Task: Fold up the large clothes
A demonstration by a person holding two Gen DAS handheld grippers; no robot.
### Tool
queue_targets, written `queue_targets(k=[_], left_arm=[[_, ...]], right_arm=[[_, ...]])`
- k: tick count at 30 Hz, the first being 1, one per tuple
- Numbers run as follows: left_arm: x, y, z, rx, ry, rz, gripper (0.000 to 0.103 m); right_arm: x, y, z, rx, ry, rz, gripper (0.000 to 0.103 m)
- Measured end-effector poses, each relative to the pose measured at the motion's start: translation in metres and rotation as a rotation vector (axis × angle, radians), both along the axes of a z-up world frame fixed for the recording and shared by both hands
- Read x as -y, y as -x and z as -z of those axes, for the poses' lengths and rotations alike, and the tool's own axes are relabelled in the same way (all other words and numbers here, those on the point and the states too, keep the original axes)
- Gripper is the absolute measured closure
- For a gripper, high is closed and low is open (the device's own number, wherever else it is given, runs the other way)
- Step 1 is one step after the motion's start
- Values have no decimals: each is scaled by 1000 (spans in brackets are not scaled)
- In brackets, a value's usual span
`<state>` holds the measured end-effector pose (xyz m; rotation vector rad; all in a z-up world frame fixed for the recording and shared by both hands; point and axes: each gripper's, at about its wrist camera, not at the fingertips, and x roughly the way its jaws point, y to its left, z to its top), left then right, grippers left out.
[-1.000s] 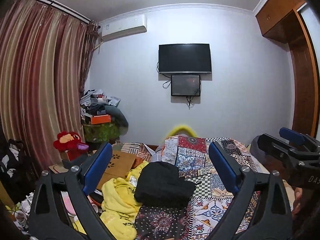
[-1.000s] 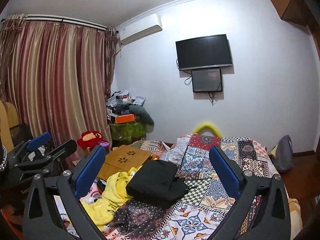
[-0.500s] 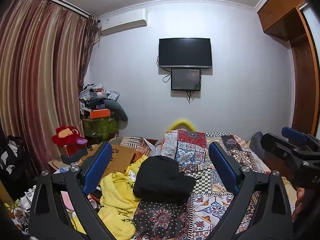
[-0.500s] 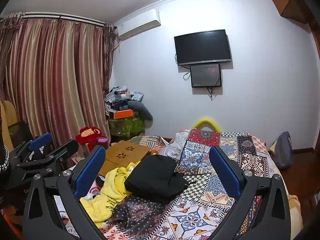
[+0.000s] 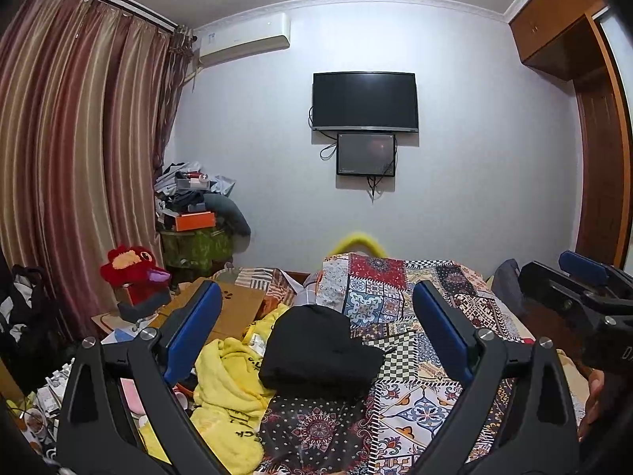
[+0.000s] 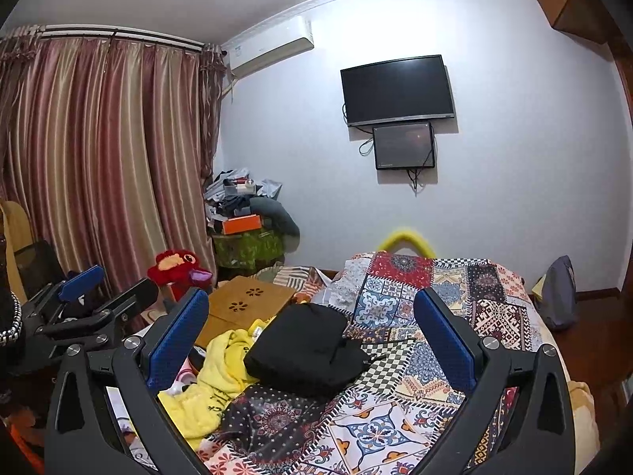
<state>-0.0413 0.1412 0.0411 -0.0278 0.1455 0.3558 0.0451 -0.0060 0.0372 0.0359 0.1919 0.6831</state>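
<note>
- Your left gripper [image 5: 314, 324] and right gripper [image 6: 312, 322] both stand spread wide, holding nothing, and have tipped upward over the last second.
- The black garment [image 5: 316, 350] lies folded on the patchwork bedspread [image 5: 399, 297], unmoved; the yellow garment [image 5: 227, 392] beside it is crumpled.

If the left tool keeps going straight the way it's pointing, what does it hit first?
Probably the black garment on the patchwork bedspread; it sits centred between the left tool's open fingers. Depth is unclear; nothing nearer shows.
</note>
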Motion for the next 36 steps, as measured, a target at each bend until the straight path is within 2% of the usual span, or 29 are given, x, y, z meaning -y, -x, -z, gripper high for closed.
queue_targets(k=[36], left_arm=[[0,-2,5,-8,53,42,6]], right_arm=[[1,-6,3,-32,-1,2,0]])
